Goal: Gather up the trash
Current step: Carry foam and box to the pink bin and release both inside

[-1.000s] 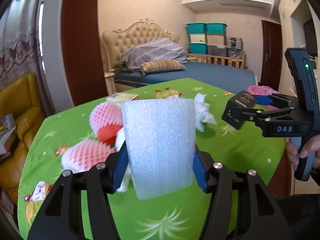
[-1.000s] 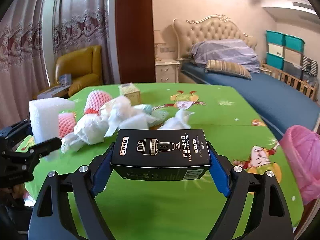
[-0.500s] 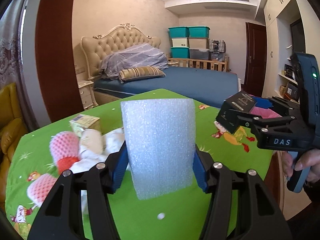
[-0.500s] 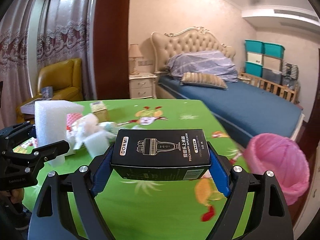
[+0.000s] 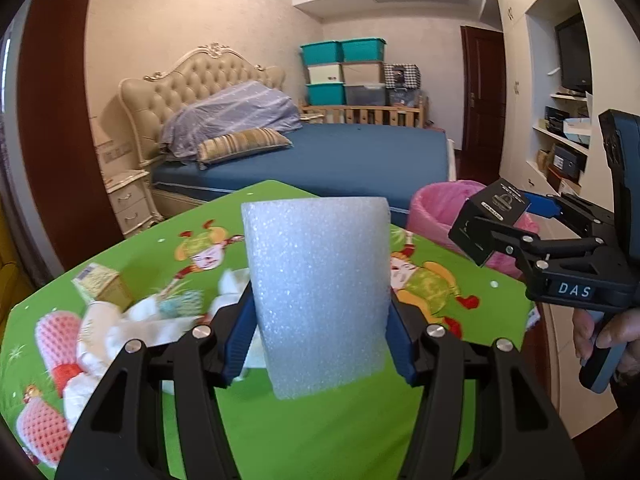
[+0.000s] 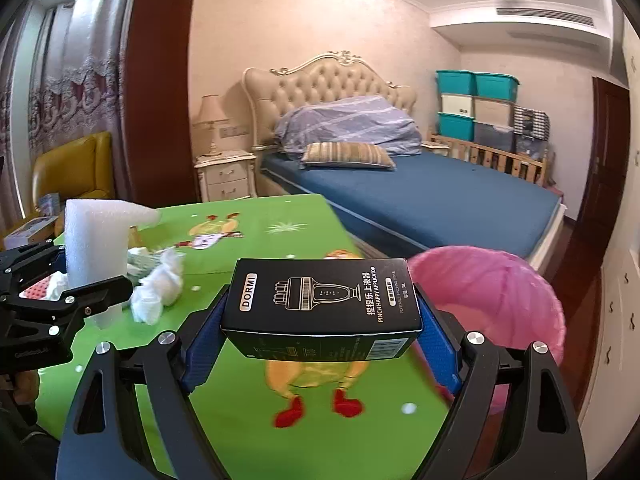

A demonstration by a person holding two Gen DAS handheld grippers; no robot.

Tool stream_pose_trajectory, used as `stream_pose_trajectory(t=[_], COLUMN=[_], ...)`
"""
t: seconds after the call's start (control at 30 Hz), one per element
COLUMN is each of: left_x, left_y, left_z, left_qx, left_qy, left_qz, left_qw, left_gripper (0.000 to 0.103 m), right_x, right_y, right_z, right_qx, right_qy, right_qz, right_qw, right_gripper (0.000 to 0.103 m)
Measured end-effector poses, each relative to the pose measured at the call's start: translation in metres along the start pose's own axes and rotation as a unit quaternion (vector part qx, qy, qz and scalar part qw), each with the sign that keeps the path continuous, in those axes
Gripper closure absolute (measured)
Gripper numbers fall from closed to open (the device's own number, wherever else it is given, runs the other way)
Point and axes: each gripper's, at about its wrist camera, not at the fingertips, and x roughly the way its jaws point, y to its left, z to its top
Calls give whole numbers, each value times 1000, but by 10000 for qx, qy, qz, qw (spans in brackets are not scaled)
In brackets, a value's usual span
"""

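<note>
Trash in two pieces, both off the tabletop (image 6: 248,216): white foam block (image 5: 318,292) pinched across its lower sides by the left hand-held gripper (image 5: 318,344); black DORMI carton (image 6: 322,306) clamped end to end by the right hand-held gripper (image 6: 320,344); pink-lined bin (image 6: 500,304) just beyond the tabletop's far edge, carton near its rim.

Foam likely very light, soft, easily dented; best held low on the flat sides, lightly, as now; standing upright, long axis vertical, top end clear above the blue pads (image 5: 240,334).

Carton probably light, stiff cardboard, smooth enough to slip; best gripped on the short ends; lying flat, long axis crosswise between the jaws, printed face up, barcode edge toward the camera.

Loose tissue wads (image 6: 158,286) and pink fruit nets (image 5: 56,336) left on the green cloth; small yellowish box (image 5: 100,286) beside them.
</note>
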Motion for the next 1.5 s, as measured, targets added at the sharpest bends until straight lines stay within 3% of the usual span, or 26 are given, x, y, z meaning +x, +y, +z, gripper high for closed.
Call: stream_pose_trajectory(t=[0.23,0.53,0.8,0.97,1.27,1.3,1.37,1.5], left_x=[34,93,148,194,246,249,253,248], left_y=[-27,-91,-135,-157,-187,-188,-188,-172], left_z=[25,76,114,132,155,156,158,158], left_qx=[105,113,278,242,144,138,96,-21], left_qy=[187,384,459,753,1075,1113,1098,1006], left_qz=[-290,-1078,-1418,-1724,-1900,-1877,-1792,-1643], left_qw=[9993,9934,9884,9818,9758,9758,9776,9813], left_gripper=[47,47,47,47,45,43,27,21], right_x=[2,18,29,40,60,61,61,49], right_y=[-49,-120,-168,-176,-185,-186,-188,-192], right_z=[-6,-20,-27,-30,-38,-40,-41,-45], right_qx=[33,159,327,209,115,93,160,308], right_qy=[49,262,268,325,538,558,578,505], right_qz=[-444,-1034,-1185,-1169,-1032,-1031,-1020,-1041], right_qw=[9990,9942,9921,9924,9931,9931,9930,9928], right_gripper=[23,23,23,22,20,17,17,17])
